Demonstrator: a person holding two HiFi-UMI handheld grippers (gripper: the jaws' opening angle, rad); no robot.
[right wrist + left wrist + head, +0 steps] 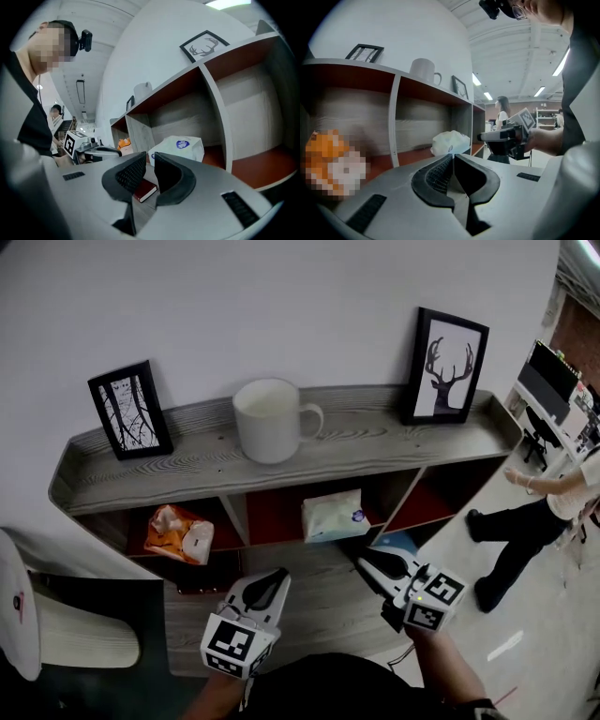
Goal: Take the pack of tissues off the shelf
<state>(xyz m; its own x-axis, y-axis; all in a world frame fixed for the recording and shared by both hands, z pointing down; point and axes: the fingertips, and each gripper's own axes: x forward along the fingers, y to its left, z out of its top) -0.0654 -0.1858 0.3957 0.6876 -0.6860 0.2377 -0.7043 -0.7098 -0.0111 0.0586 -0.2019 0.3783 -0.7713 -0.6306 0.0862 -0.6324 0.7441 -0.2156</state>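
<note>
Grey wood shelf [187,465] against a white wall. Pack of tissues [333,515] sits in the middle cubby, long axis along the shelf front, logo end to the right. Left gripper [269,585] and right gripper [373,564]: jaws together, empty, not touching the pack.

No legible text; tissue pack [333,515] logo unreadable.
</note>
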